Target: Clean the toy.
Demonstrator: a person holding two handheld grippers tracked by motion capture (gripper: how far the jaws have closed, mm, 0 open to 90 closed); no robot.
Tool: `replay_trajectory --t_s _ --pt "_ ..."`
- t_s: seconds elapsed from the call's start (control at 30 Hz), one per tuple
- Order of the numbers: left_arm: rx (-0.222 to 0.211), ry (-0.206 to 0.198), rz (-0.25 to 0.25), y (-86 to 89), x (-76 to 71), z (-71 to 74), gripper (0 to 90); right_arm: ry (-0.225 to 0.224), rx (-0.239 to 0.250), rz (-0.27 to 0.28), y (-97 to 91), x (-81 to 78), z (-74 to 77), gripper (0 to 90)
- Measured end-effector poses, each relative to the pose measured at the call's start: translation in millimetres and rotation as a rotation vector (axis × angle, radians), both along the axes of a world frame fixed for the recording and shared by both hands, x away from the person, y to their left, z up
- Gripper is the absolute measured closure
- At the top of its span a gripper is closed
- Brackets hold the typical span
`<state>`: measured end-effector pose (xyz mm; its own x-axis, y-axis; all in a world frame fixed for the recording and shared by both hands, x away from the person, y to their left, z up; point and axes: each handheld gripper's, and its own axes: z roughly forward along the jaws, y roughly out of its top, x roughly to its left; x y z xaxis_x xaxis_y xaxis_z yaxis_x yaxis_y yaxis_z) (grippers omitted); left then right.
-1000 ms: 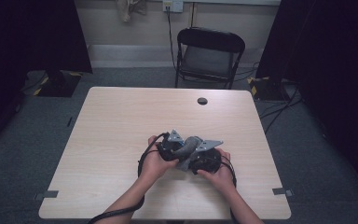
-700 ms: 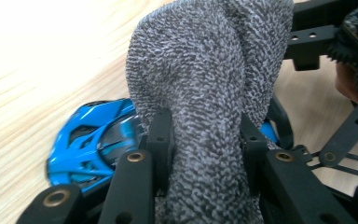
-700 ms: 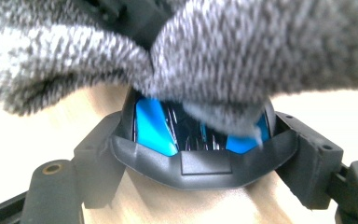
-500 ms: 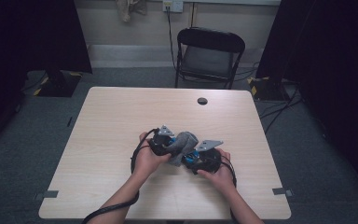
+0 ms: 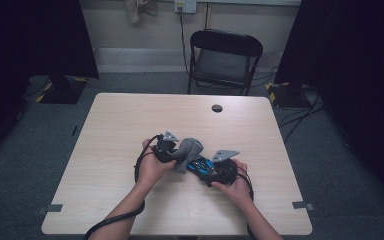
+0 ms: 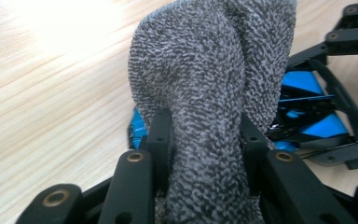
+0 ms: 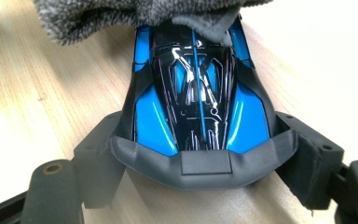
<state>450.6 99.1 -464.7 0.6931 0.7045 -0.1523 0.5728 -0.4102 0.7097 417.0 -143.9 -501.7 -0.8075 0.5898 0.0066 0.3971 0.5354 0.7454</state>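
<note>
You had the car (image 7: 198, 107) pinched across its tail in your right gripper (image 5: 219, 169), nose pointing at the left gripper (image 5: 167, 150). That one was clamped on the cloth (image 6: 209, 93), draped over the car's nose on the table (image 5: 130, 115).

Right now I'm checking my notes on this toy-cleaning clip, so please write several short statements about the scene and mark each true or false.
1. The left gripper is shut on the grey cloth. True.
2. The right gripper holds a red toy car. False: the toy car it holds is blue and black.
3. The cloth lies over one end of the car. True, as the right gripper view shows.
4. The table is covered by a green mat. False: it is bare light wood.
5. A black folding chair stands beyond the table's far edge. True.
6. The car rests by the table's far right corner. False: it is near the middle, toward the person.
</note>
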Motion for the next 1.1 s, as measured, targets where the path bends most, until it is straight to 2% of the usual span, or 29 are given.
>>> replay_trajectory --t_s 0.33,0.63,0.7,0.87,1.03,1.1 --pt "0.003 0.005 0.049 13.3 8.6 -3.2 65.7 0.000 0.000 0.000 0.0 0.0 0.0 24.2" --pt "0.027 0.005 0.072 20.9 14.7 -5.8 65.7 0.000 0.000 0.000 0.0 0.0 0.0 24.2" --pt "0.004 0.017 0.099 22.5 15.7 -7.9 65.7 0.000 0.000 0.000 0.0 0.0 0.0 24.2" --pt "0.018 0.017 0.102 25.5 16.8 -8.2 65.7 0.000 0.000 0.000 0.0 0.0 0.0 24.2" --pt "0.012 0.023 0.133 31.0 18.0 -10.9 65.7 0.000 0.000 0.000 0.0 0.0 0.0 24.2" --pt "0.026 0.024 0.137 34.9 18.5 -12.2 65.8 0.000 0.000 0.000 0.0 0.0 0.0 24.2"
